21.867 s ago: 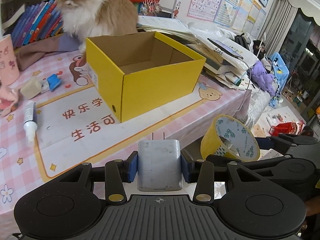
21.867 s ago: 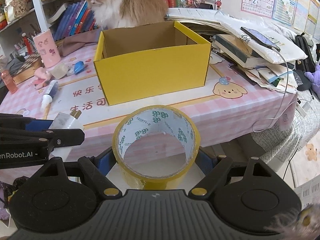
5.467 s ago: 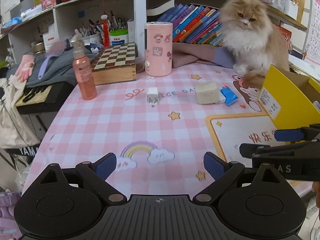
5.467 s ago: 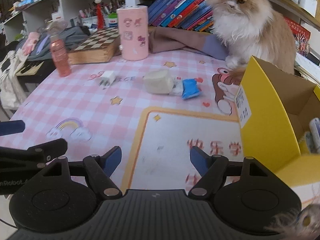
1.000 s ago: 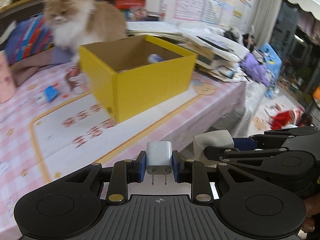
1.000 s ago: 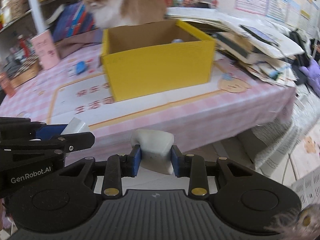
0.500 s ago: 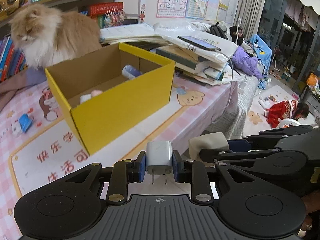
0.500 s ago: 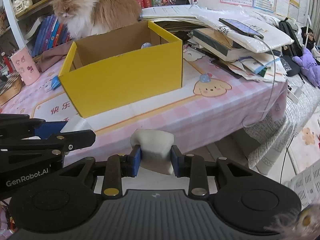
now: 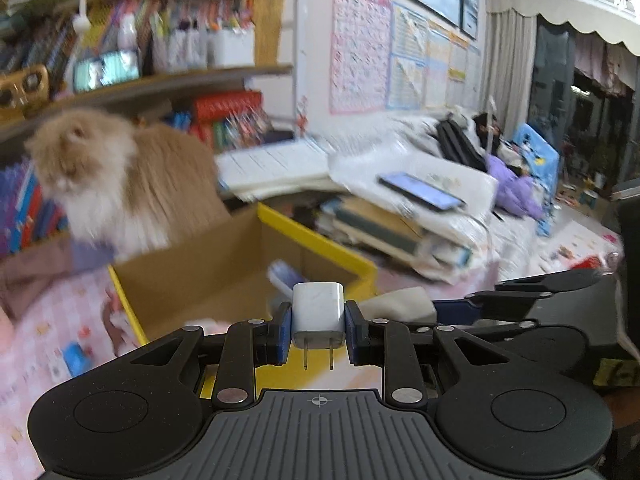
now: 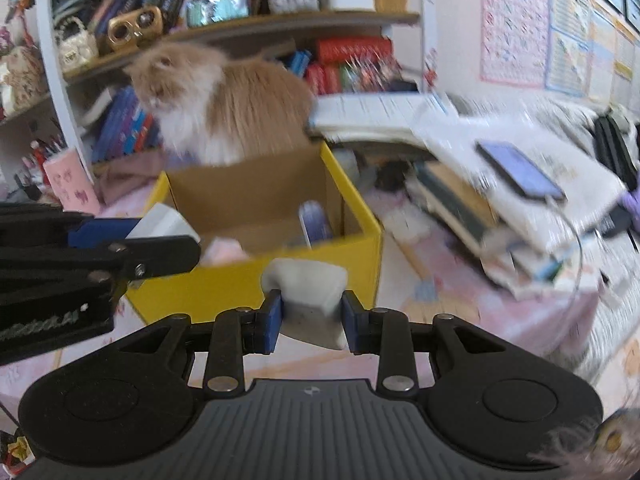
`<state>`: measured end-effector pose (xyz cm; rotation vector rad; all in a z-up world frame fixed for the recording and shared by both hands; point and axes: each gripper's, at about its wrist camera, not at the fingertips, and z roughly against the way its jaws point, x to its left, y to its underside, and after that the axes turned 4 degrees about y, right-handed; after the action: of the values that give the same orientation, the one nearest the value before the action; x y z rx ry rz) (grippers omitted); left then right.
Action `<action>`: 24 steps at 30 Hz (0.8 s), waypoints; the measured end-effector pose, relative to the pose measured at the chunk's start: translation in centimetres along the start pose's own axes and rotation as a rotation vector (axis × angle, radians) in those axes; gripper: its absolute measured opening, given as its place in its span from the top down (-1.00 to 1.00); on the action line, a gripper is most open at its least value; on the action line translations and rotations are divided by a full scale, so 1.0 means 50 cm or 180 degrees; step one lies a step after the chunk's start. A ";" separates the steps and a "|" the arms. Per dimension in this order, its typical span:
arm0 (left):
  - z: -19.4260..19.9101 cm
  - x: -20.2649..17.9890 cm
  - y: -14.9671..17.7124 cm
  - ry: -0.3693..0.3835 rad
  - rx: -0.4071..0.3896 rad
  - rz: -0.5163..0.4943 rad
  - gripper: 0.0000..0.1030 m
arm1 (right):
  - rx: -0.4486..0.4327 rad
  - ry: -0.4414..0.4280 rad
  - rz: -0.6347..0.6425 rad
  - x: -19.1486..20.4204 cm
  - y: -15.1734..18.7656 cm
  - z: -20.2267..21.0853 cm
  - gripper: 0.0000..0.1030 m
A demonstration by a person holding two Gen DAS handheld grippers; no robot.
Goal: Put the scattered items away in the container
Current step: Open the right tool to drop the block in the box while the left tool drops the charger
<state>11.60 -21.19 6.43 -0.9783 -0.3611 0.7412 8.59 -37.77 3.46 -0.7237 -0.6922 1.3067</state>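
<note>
Views from our two hand-held tools, both blurred by motion.

From the left wrist camera, our left claw is pinching a small white charger plug between its blue pads, with the two metal prongs pointing back toward the camera. Just beyond it sits the yellow cardboard box, open at the top, on a pink checked desk. Inside the box we see a white tube with a blue label leaning near the right wall, and something pale pink by the near wall. A fluffy ginger and white cat sits behind the box. A small blue item lies on the desk left of the box. To the right, our right claw comes in from the side, holding a cream-coloured spongy block.

From the right wrist camera, our right claw is closed around that spongy block, squeezing its sides in. It hangs just in front of the box's near yellow wall. The tube and the pink thing show inside. Our left claw enters from the left with the plug, over the box's left corner. The cat sits behind the box, and a stack of books with a phone on top lies to the right.
</note>
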 end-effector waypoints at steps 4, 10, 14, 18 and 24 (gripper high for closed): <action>-0.021 0.030 -0.029 -0.0231 -0.0061 -0.0011 0.52 | -0.0160 -0.0113 0.0113 0.005 -0.054 -0.022 0.43; -0.064 0.090 -0.049 -0.0600 -0.0012 0.0048 0.52 | -0.0322 -0.0242 0.0288 0.017 -0.121 -0.077 0.43; -0.101 0.115 -0.046 -0.0759 0.0124 0.0010 0.52 | -0.0285 -0.0317 0.0431 0.036 -0.149 -0.135 0.43; -0.139 0.130 -0.027 -0.0840 0.0325 -0.0014 0.52 | -0.0150 -0.0376 0.0604 0.058 -0.150 -0.191 0.43; -0.171 0.139 0.001 -0.0862 0.0526 0.0014 0.52 | 0.0131 -0.0431 0.0762 0.080 -0.119 -0.252 0.43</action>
<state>21.50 -21.51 1.57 -0.7244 -0.5244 0.8958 22.66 -35.51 0.81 -0.7051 -0.7003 1.5962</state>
